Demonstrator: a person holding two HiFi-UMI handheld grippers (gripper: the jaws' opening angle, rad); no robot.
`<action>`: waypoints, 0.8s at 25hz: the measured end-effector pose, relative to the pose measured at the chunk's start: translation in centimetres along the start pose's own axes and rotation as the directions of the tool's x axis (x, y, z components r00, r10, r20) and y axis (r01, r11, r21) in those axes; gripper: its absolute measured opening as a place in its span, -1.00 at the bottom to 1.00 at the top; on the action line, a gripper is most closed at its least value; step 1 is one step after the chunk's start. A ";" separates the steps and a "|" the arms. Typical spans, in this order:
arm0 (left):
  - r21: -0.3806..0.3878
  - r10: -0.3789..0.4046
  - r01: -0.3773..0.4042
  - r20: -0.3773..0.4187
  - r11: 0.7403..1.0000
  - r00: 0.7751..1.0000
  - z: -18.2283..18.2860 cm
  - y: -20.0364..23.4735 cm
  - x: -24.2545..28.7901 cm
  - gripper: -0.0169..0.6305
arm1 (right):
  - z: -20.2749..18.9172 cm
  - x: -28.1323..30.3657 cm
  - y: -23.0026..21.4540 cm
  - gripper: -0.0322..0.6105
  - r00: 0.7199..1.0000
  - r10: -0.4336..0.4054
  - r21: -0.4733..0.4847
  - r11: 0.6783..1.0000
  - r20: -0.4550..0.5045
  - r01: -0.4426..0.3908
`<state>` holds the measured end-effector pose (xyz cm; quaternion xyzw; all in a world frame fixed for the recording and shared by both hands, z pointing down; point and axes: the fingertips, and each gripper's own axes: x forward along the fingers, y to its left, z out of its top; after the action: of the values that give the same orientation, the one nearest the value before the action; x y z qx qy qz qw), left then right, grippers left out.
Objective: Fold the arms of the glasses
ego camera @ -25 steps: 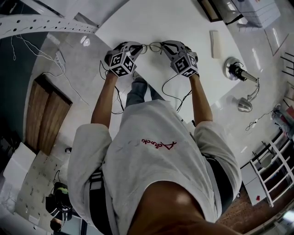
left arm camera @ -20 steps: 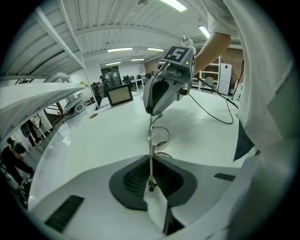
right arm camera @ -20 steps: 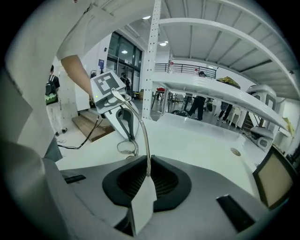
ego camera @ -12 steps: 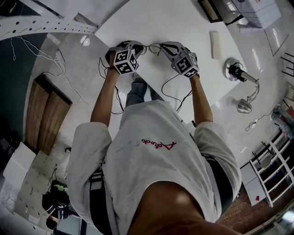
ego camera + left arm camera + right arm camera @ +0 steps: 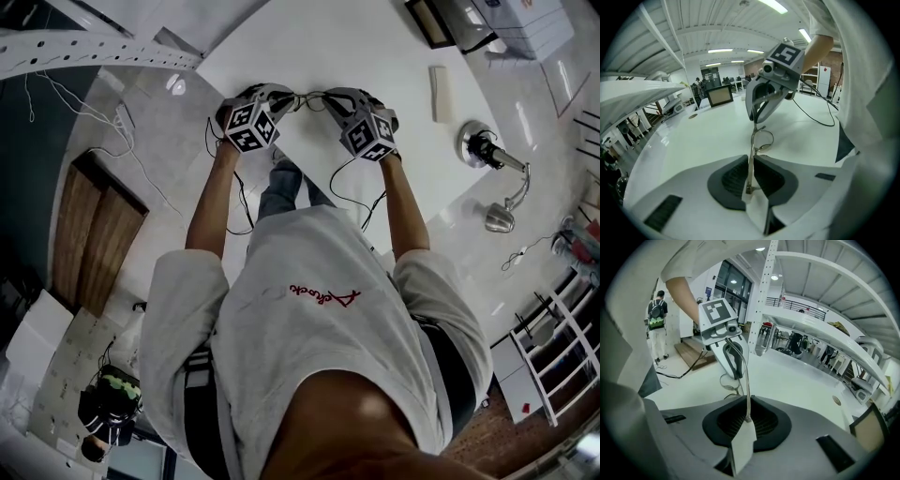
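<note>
One large hall with a pale tiled floor holds the white desk. Above the desk's near edge, the left gripper has its jaws opening, with an arm of the glasses between pads that are not pressing it. The right gripper is clamped on a thin arm. The wire-rimmed glasses span left to right between the two grippers, long axis along that edge.

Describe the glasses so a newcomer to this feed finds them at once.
Find the big white table; at its near edge two hand-held grippers face each other. The glasses bridge the gap: one arm gripped by the right hand-held gripper, the other between the left hand-held gripper's opening jaws. Thin wire and round lenses set them apart from the chunky tools.
</note>
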<state>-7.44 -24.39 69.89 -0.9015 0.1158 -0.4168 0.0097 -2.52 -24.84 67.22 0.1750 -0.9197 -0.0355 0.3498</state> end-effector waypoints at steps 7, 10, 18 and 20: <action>-0.024 0.102 -0.100 0.091 0.995 0.991 -0.2 -0.5 -1.7 -0.74 | 0.2 1.4 1.1 -0.81 0.997 0.001 -0.130 0.992 -0.071 -0.010; -0.046 0.129 -0.125 0.099 0.991 0.987 -0.7 -0.7 -2.5 -0.74 | 0.2 1.8 1.3 -0.81 0.996 -0.009 -0.163 0.987 -0.094 -0.006; -0.175 0.247 -0.228 0.096 0.958 0.964 -3.0 -0.9 -7.2 -0.74 | -0.3 2.6 1.5 -0.82 0.986 -0.068 -0.290 0.957 -0.154 0.021; -0.209 0.264 -0.240 0.093 0.948 0.960 -3.7 -1.2 -8.0 -0.74 | -0.4 2.9 1.5 -0.83 0.982 -0.090 -0.329 0.944 -0.168 0.030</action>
<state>-14.97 -21.15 66.45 -0.8992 0.2698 -0.3440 -0.0189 -4.71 -24.40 69.66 0.1456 -0.8597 -0.1814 0.4548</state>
